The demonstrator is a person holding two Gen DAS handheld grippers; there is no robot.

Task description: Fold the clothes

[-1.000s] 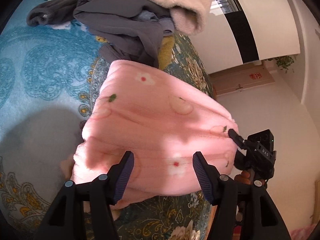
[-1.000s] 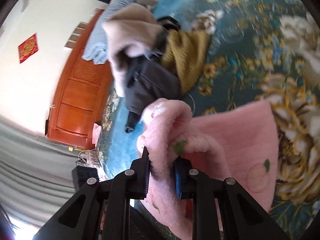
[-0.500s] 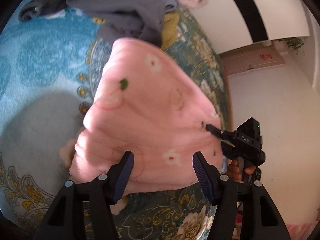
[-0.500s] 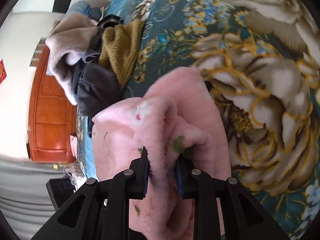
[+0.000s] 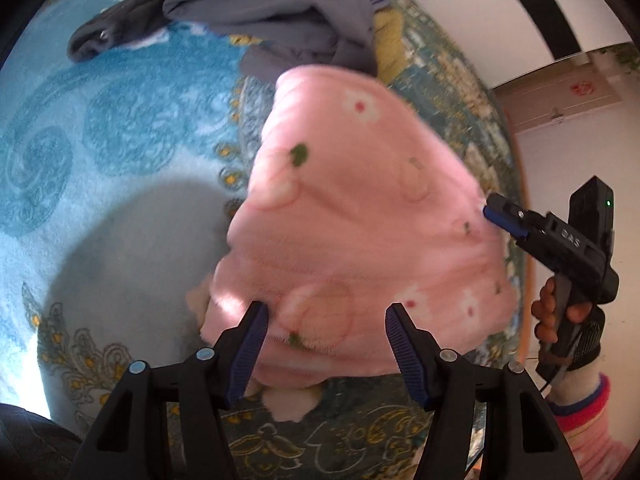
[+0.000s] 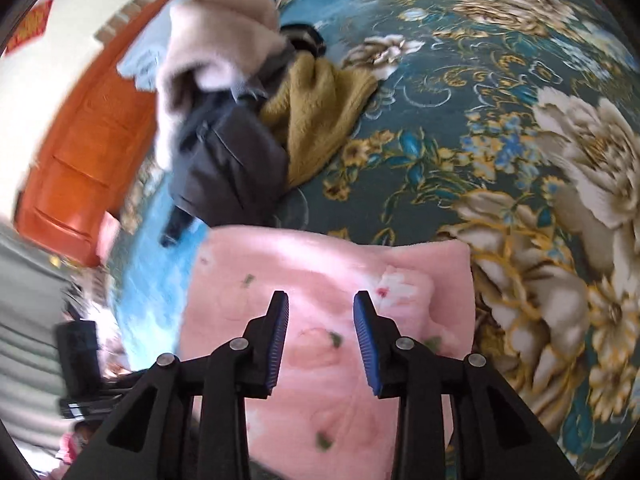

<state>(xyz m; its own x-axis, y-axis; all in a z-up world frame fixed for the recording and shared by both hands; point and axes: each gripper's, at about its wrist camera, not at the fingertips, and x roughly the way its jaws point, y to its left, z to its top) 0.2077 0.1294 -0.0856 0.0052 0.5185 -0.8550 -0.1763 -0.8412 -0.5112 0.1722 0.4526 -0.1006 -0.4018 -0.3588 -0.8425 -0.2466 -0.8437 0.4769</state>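
A folded pink fleece garment (image 5: 360,232) with flower and peach prints lies on the floral bedspread; it also shows in the right wrist view (image 6: 320,320). My left gripper (image 5: 324,316) is open, its fingers just over the garment's near edge, holding nothing. My right gripper (image 6: 320,304) is open above the garment; in the left wrist view (image 5: 496,210) its tips are at the garment's right edge.
A pile of unfolded clothes, grey (image 5: 272,4), beige (image 6: 216,40) and mustard (image 6: 320,108), lies behind the pink garment. The bedspread (image 6: 520,140) stretches to the right. An orange wooden headboard (image 6: 80,148) stands at the far left. A white wall (image 5: 580,208) is past the bed's edge.
My right gripper has opened and let go of the pink garment, which now lies flat and folded on the bed. The left gripper stayed open.
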